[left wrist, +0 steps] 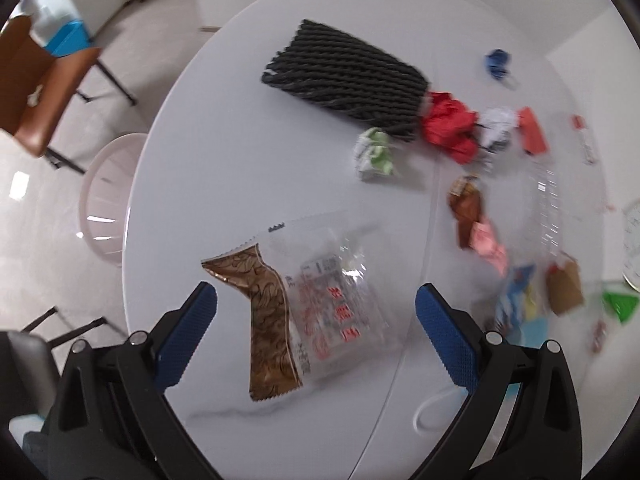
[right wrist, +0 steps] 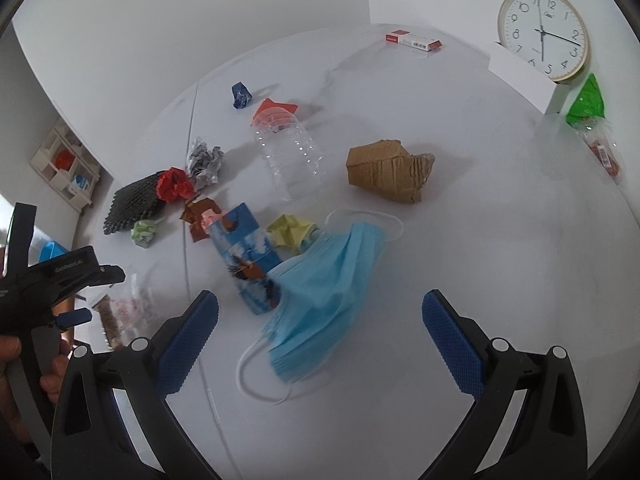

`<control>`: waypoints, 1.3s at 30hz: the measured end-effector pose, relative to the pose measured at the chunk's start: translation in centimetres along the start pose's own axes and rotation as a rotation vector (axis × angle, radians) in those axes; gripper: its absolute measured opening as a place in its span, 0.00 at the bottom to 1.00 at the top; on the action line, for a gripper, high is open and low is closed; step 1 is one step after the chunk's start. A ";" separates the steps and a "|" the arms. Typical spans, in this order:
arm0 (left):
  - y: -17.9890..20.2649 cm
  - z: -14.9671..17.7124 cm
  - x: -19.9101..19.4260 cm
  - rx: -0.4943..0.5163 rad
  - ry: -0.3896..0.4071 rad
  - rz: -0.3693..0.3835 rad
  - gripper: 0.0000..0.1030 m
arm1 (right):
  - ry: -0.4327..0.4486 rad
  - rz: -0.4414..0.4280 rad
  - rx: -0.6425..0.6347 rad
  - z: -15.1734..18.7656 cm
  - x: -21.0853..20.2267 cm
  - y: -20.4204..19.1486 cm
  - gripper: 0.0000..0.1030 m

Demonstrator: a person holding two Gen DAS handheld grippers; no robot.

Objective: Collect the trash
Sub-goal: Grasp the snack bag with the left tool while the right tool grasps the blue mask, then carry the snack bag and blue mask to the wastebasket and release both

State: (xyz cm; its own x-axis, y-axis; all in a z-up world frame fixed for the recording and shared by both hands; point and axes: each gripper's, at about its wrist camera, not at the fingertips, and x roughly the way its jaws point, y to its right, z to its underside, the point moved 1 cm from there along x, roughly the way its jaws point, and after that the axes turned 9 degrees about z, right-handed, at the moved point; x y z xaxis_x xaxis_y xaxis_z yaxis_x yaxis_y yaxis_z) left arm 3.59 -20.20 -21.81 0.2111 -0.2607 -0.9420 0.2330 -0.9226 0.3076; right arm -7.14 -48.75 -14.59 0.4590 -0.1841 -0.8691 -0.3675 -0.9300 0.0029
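Trash is scattered on a round white table. My left gripper is open, its jaws either side of a clear and brown snack wrapper lying flat. My right gripper is open just above a blue face mask. Beyond the mask lie a blue printed carton, a yellow paper ball, a clear plastic bottle and a taped cardboard piece. A pink bin stands on the floor left of the table.
A black foam mesh, red, green, grey and blue paper balls lie farther off. A wall clock leans at the back right by a green wrapper. A brown chair stands left.
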 end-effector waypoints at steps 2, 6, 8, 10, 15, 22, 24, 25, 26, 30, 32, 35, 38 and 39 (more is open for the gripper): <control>-0.1 0.1 0.7 -0.025 -0.002 -0.030 0.92 | -0.006 -0.002 -0.008 -0.3 0.8 0.6 0.98; -0.1 0.5 2.4 -0.044 -0.033 -0.076 0.92 | -0.030 -0.032 0.005 -0.8 2.5 1.5 0.98; -0.2 0.6 3.2 -0.026 -0.063 -0.086 0.92 | -0.042 -0.048 0.015 -0.8 3.2 1.9 0.98; -0.5 0.7 4.0 -0.014 -0.089 -0.082 0.83 | -0.060 -0.067 0.024 -0.6 4.0 2.1 0.98; -0.9 0.5 3.7 0.036 -0.084 -0.052 0.69 | -0.104 -0.104 0.060 0.1 5.5 2.4 0.98; -1.1 0.9 3.0 0.172 -0.067 -0.023 0.53 | -0.144 -0.151 0.147 0.6 6.7 3.3 0.98; -1.3 0.9 2.5 0.207 -0.057 -0.024 0.51 | -0.151 -0.165 0.175 0.5 7.2 3.3 0.98; -1.2 1.0 2.3 0.220 -0.053 -0.027 0.50 | -0.152 -0.171 0.184 0.5 7.4 3.2 0.98; -0.9 1.2 2.0 0.232 -0.048 -0.031 0.50 | -0.157 -0.174 0.191 0.4 7.7 3.1 0.97; -0.1 1.4 0.6 0.266 -0.032 -0.019 0.50 | -0.206 -0.209 0.225 0.6 9.2 2.8 0.73; -0.4 1.4 -0.1 0.281 -0.024 -0.011 0.50 | -0.217 -0.236 0.244 0.8 9.3 3.0 0.55; -0.9 1.4 -1.3 0.301 -0.003 -0.011 0.50 | -0.213 -0.270 0.262 1.0 8.8 3.4 0.35; -0.7 1.9 -2.8 0.309 0.020 -0.006 0.50 | -0.187 -0.281 0.280 1.0 7.5 4.1 0.28; -1.7 1.6 -2.8 0.310 0.026 -0.002 0.50 | -0.178 -0.281 0.280 1.0 7.2 4.2 0.26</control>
State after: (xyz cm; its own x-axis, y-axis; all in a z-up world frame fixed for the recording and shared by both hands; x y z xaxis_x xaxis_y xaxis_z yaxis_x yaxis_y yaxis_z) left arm 1.12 -18.36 -19.93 0.2366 -0.2554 -0.9374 -0.0660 -0.9668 0.2467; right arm -6.20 -53.61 -21.30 0.4350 0.1442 -0.8888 -0.4647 -0.8096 -0.3588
